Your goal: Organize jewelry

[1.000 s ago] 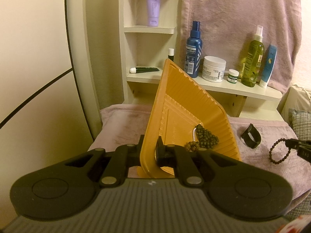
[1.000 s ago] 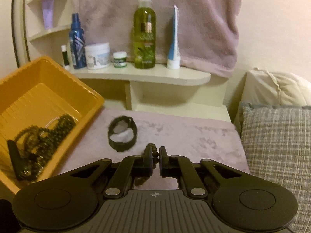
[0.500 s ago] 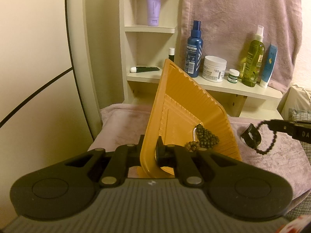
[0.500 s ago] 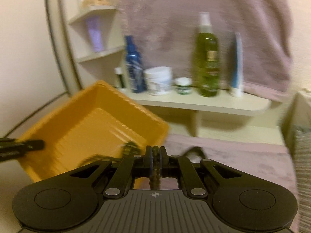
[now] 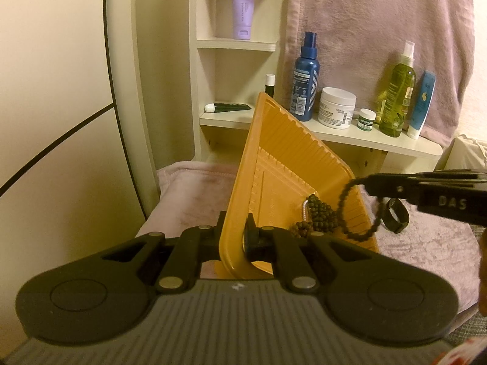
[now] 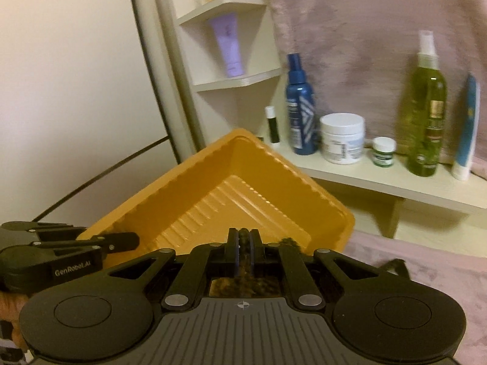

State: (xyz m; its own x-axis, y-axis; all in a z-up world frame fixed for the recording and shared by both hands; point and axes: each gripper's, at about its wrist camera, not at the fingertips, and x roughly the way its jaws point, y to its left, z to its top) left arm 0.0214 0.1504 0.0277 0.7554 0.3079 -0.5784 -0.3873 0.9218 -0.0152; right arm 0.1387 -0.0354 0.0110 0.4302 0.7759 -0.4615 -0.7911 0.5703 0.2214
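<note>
- Two grippers: left gripper [image 5: 232,237] pinches the tilted orange tray's [image 5: 283,164] rim.
- Right gripper [image 6: 243,241] clamps a dark bead bracelet [image 5: 359,210], dangling over the tray (beads [image 5: 319,213] already inside).

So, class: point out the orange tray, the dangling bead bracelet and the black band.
orange tray [image 5: 292,167]: left wrist view, ribbed inner wall.
bead bracelet [image 5: 344,200]: left wrist view, loop's left side.
black band [image 5: 398,217]: left wrist view, outer curve.
</note>
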